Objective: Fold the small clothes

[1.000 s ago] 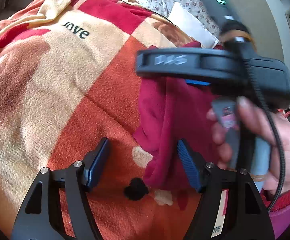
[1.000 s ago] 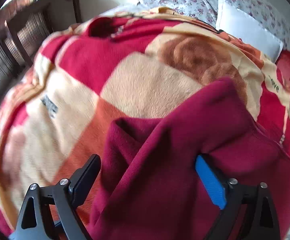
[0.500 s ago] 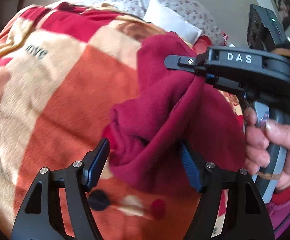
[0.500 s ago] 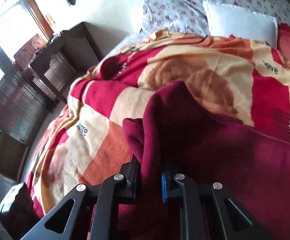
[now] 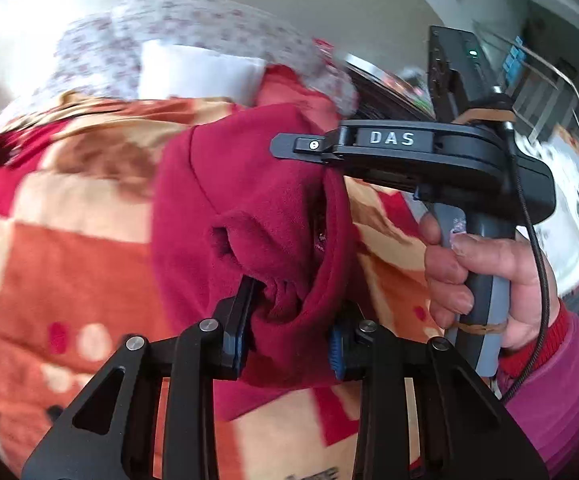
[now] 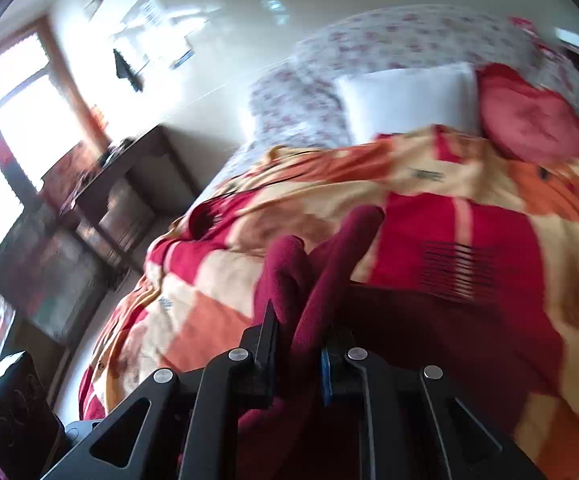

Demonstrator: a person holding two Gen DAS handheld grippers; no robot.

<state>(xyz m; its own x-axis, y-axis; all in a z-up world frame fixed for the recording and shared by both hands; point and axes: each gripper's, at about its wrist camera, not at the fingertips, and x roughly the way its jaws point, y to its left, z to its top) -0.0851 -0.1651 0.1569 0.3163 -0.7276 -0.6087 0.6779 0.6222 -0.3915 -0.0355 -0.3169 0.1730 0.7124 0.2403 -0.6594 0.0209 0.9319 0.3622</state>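
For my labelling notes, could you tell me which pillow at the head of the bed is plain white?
The rectangular white pillow, lying between the floral pillow and the red cushion.

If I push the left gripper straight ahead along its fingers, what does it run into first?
The left gripper is already clamped on the maroon garment, so more bunched fleece comes first. Beyond that, probably the right gripper higher up, though depth is unclear.

Blanket [image 5: 69, 272] lies open leftward; right gripper [image 5: 313, 148] blocks the right
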